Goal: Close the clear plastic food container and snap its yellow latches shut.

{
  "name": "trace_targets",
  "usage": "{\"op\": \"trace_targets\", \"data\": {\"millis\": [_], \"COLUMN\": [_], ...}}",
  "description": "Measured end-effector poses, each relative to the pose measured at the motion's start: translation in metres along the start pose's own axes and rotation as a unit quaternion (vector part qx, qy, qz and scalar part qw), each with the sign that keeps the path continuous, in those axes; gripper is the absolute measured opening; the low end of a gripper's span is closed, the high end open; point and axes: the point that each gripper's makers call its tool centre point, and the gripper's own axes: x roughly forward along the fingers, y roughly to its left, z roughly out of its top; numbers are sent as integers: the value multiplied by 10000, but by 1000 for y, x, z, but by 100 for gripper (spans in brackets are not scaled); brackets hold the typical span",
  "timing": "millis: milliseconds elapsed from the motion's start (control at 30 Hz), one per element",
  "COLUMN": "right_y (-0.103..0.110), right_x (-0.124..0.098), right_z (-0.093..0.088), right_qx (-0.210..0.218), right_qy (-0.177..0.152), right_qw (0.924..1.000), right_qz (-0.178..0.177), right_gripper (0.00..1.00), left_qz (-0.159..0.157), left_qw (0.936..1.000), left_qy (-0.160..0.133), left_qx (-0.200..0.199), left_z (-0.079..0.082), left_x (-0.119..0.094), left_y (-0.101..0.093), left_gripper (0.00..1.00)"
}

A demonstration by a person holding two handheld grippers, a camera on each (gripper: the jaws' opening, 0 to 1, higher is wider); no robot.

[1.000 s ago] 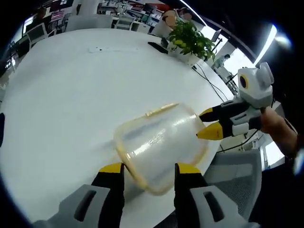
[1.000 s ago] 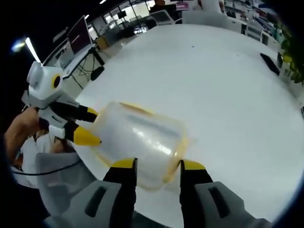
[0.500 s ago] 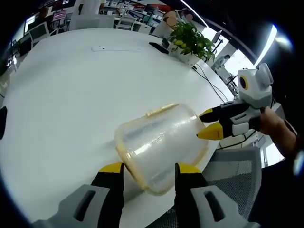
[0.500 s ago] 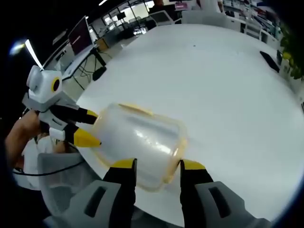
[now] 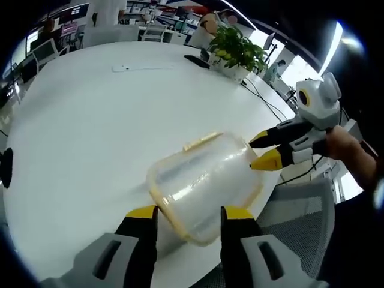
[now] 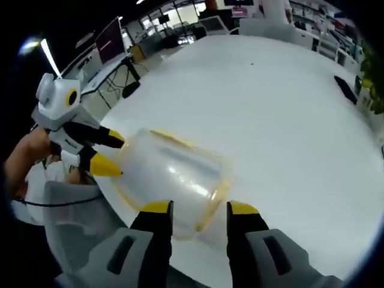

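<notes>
A clear plastic food container [image 5: 201, 180] with a yellow rim hangs tilted over the near edge of the white table [image 5: 90, 120]. My left gripper [image 5: 189, 211] is shut on its rim end, a jaw on either side. A yellow latch [image 5: 201, 141] lies along the container's upper side. My right gripper [image 5: 264, 150] comes in from the right and pinches the opposite end. In the right gripper view the container [image 6: 168, 174] sits between the jaws of my right gripper [image 6: 198, 207], which is shut on it. The left gripper [image 6: 108, 153] meets it from the left, near a latch [image 6: 171, 137].
A potted plant [image 5: 237, 51] and a dark flat object [image 5: 197, 60] stand at the table's far side. A grey chair [image 5: 300, 222] sits below the table edge under the container. A person's hand [image 5: 348, 150] holds the right gripper.
Both views have shifted slightly with the hands. The container stays held between the two grippers in the same way.
</notes>
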Motion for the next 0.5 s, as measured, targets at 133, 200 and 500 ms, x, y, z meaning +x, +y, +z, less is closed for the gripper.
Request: {"op": "trace_targets", "data": {"millis": [133, 200, 500], "right_y": [-2, -3, 2], "right_x": [-3, -5, -9], "right_z": [1, 2, 22], "right_qx": [-209, -309, -902], "right_qy": [2, -10, -316], "right_qw": [9998, 9995, 9952], "right_qz": [43, 33, 191], "right_gripper": [28, 27, 20], "left_qz": [11, 38, -69], "left_qw": [9998, 9995, 9952], "left_qy": [-112, -151, -393], "left_qx": [136, 280, 888], "left_z": [8, 12, 26], "left_x": [-8, -12, -17], "left_y": [0, 0, -13], "left_gripper": [36, 37, 32]}}
